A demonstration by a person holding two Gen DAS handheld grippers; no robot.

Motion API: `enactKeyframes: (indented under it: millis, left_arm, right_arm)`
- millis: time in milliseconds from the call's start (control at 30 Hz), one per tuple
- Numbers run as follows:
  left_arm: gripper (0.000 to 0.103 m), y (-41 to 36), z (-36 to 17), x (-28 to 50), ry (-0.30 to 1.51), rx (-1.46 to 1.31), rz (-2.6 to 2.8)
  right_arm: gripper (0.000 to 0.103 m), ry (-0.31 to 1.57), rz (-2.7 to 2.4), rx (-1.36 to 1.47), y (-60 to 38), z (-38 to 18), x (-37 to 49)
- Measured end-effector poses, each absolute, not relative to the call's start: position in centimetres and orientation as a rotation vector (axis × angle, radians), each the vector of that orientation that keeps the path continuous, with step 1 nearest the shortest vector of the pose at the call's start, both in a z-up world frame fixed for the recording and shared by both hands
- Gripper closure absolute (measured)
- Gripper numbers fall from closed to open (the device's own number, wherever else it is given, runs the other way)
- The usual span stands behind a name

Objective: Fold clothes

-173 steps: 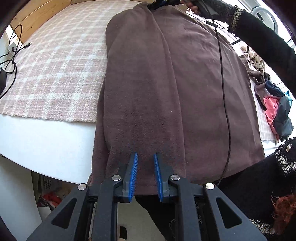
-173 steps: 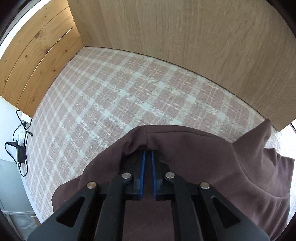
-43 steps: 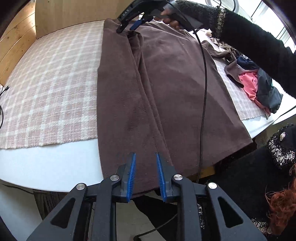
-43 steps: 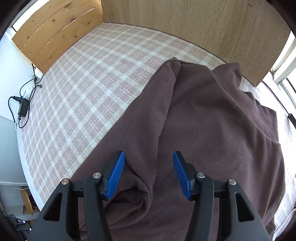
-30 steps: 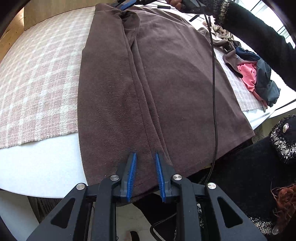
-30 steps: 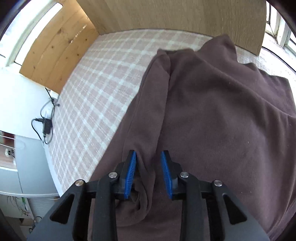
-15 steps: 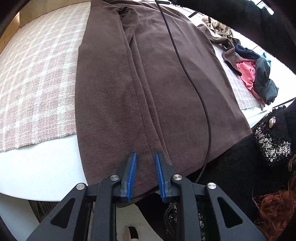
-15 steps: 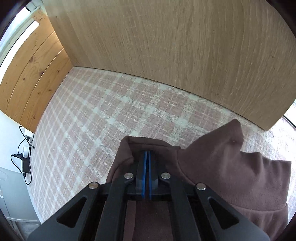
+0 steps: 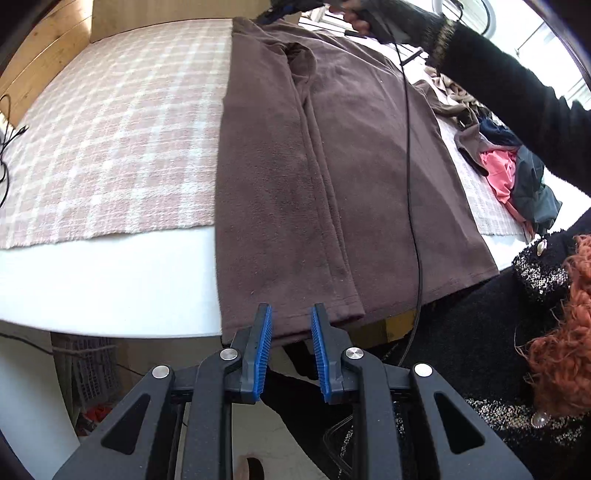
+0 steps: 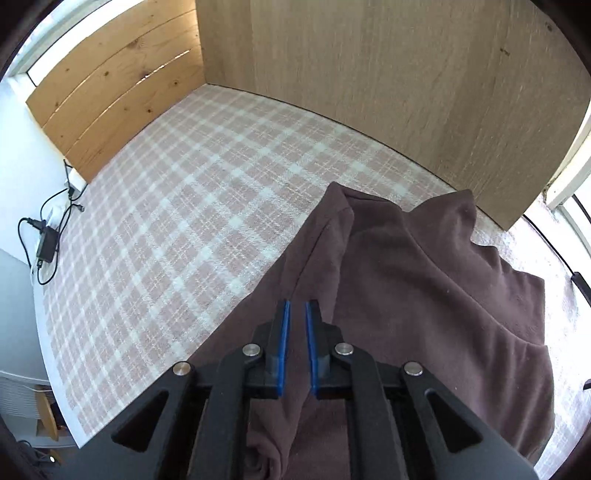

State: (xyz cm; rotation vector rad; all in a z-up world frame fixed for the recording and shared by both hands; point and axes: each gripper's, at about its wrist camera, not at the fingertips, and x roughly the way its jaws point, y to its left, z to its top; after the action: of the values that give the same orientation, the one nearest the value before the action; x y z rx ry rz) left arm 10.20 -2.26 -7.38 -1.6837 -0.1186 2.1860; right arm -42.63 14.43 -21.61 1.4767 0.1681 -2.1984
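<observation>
And here is the brown garment point(image 9: 332, 166), a soft fleecy piece, stretched long across the pink-and-white checked cloth point(image 9: 110, 129), its near hem spilling over the rim of the white table point(image 9: 110, 284); one side lies folded in over the middle, the fold line running the whole length; in the right wrist view the far end shows a bunched ridge of fabric and a raised collar point(image 10: 454, 210) beside it.

The left gripper point(image 9: 290, 354) hangs just past the near hem, blue pads parted by a modest gap with nothing between them; the hem sits just beyond the tips, not pinched. The right gripper point(image 10: 297, 347) is over the far end of the garment, jaws easing apart right now, a narrow slit between the blue pads; the folded ridge of fabric lies below and runs under the tips, but no cloth is clamped between the pads as far as this view shows. From the left wrist view the person's hand point(image 9: 364, 18) in a black sleeve point(image 9: 517, 96) holds that gripper at the top edge, a black cable point(image 9: 410, 166) trailing down across the fabric.

Off to the right, a heap of other clothes point(image 9: 517, 177), pink and dark pieces among them; wooden panels point(image 10: 406, 81) stand behind the table; a charger with cords point(image 10: 46, 240) lies at the left. No brand, label or lettering can be read anywhere.
</observation>
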Motion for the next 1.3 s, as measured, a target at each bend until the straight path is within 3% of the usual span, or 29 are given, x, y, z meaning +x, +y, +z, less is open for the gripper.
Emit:
enactKeyframes:
  millis: [200,333,500,567,600,833,967,1067,1133,1300]
  left_arm:
    - [0.081,-5.1,-8.9,10.6,-0.226,-1.719,2.272]
    - [0.081,-3.3,-10.4,10.9,-0.137,-1.741,2.247]
    - [0.081,-2.5,-8.7,11.9,-0.082,-1.724,2.294]
    - [0.081,-1.8,-7.3,11.9,-0.082,-1.656,2.320]
    - [0.081,-1.4,-6.8,11.8,-0.080,-1.625,2.327]
    - [0.081,3.4,-9.5,9.2,0.064,-1.620,2.192]
    - [0.081,3.6,-6.8,9.4,0.096,-1.540,2.171]
    - [0.081,5.2,-5.0,9.1,0.139,-1.462,2.152]
    - [0.081,7.4,-4.4,8.3,0.151,-1.422,2.115]
    - [0.077,15.9,-2.6,6.2,0.203,-1.316,1.996]
  right_arm:
    - [0.089,0.246,-1.968,1.499,11.4,-24.0,-33.1]
    - [0.089,0.330,-2.007,1.495,10.7,-26.1,-31.8]
    - [0.087,0.178,-2.060,1.454,14.0,-22.5,-30.1]
    - [0.071,0.064,-2.057,1.438,15.4,-22.2,-29.0]
    - [0.069,0.045,-2.054,1.457,15.2,-22.9,-28.4]
    - [0.069,-0.047,-2.062,1.565,15.1,-26.3,-23.8]
    - [0.067,-0.196,-2.239,1.521,23.5,-22.3,-19.0]
    - [0.053,-0.257,-2.433,1.575,32.2,-20.4,-14.5]
    - [0.053,-0.304,-2.544,1.666,38.1,-20.4,-11.3]
    - [0.053,-0.619,-2.661,1.750,50.9,-20.2,-5.3]
